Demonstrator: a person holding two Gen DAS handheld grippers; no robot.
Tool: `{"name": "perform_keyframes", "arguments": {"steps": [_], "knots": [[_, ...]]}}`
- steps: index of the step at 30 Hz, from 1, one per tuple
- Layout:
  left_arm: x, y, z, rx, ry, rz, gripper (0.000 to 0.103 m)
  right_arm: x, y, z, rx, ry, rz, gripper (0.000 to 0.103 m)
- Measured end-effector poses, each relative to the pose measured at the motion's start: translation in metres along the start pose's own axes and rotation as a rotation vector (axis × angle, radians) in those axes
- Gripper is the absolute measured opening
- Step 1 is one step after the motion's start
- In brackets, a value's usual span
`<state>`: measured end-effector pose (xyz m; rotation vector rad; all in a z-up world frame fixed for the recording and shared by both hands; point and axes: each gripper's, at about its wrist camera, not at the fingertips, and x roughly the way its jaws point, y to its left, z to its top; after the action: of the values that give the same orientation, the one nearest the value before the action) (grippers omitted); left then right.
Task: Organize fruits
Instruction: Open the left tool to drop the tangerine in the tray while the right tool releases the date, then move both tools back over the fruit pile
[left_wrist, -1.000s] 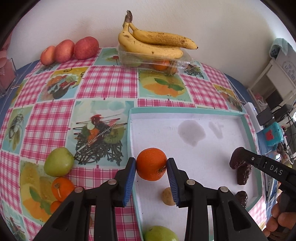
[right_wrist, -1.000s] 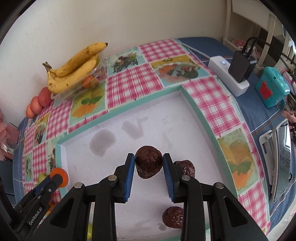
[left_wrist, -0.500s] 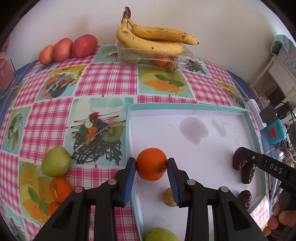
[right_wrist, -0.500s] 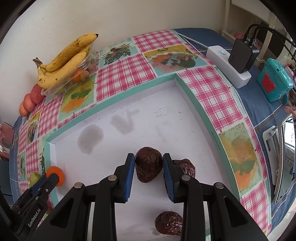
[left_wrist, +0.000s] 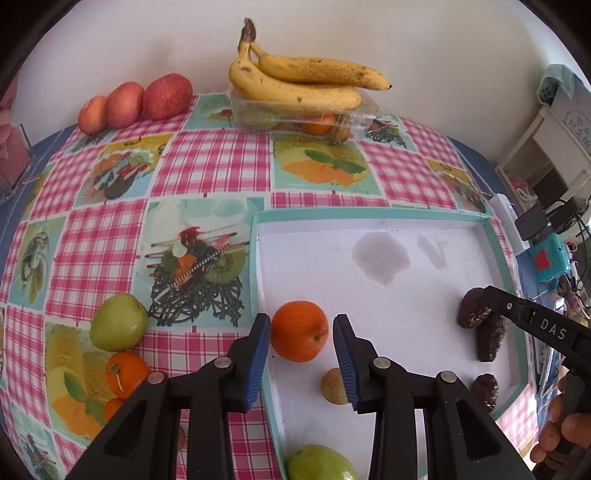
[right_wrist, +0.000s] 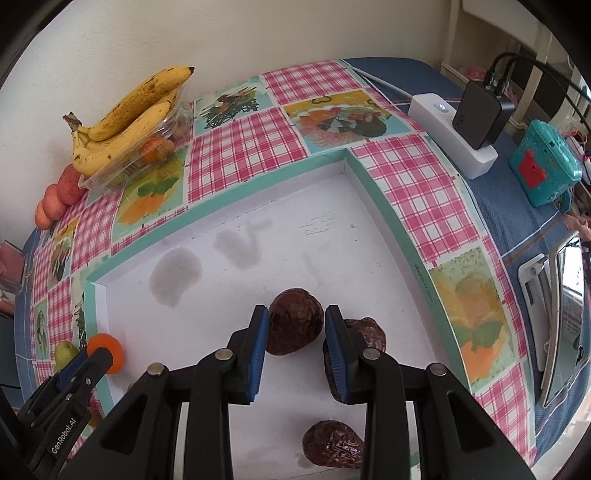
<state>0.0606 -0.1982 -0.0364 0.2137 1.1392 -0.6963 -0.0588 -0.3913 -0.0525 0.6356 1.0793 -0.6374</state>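
Fruits are partly trayed: your left gripper (left_wrist: 299, 343) jaws have just let go of the orange (left_wrist: 298, 330), right gripper (right_wrist: 294, 341) jaws grip a dark fruit (right_wrist: 293, 326); the green apple (left_wrist: 118, 322) and others wait on the table (left_wrist: 207, 166).

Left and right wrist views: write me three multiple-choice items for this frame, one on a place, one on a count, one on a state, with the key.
1. The bananas lie: A in a bowl; B on a clear box; C on a plate.
2. The red fruits number: A one; B five; C three.
3. The right gripper is: A shut on a dark fruit; B open and empty; C shut on a spoon.
Key: B, the bananas rest on top of the box; C, three sit side by side; A, both pads press the fruit.
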Motion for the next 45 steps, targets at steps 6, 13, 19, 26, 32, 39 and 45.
{"name": "perform_keyframes", "arguments": {"steps": [6,13,19,26,32,39,45], "knots": [[-0.014,-0.002,0.002,0.005,-0.014,0.009,0.039,-0.013,0.006,0.002,-0.029,-0.024,-0.011,0.034],[-0.028,0.017,0.001,-0.066,-0.013,0.07,0.039,-0.028,0.012,-0.001,-0.059,-0.043,-0.015,0.034],[-0.032,0.043,-0.006,-0.148,0.003,0.138,0.062,-0.032,0.019,-0.011,-0.08,-0.037,-0.009,0.034],[-0.036,0.074,-0.016,-0.233,0.013,0.214,0.092,-0.038,0.028,-0.021,-0.093,-0.05,-0.015,0.066],[-0.043,0.089,-0.022,-0.249,0.007,0.256,0.103,-0.041,0.036,-0.029,-0.107,-0.059,-0.029,0.081],[-0.06,0.101,-0.028,-0.251,-0.026,0.294,0.103,-0.048,0.043,-0.04,-0.112,-0.108,-0.027,0.083],[-0.081,0.118,-0.035,-0.266,-0.063,0.338,0.103,-0.059,0.048,-0.046,-0.103,-0.158,-0.002,0.096]]}}
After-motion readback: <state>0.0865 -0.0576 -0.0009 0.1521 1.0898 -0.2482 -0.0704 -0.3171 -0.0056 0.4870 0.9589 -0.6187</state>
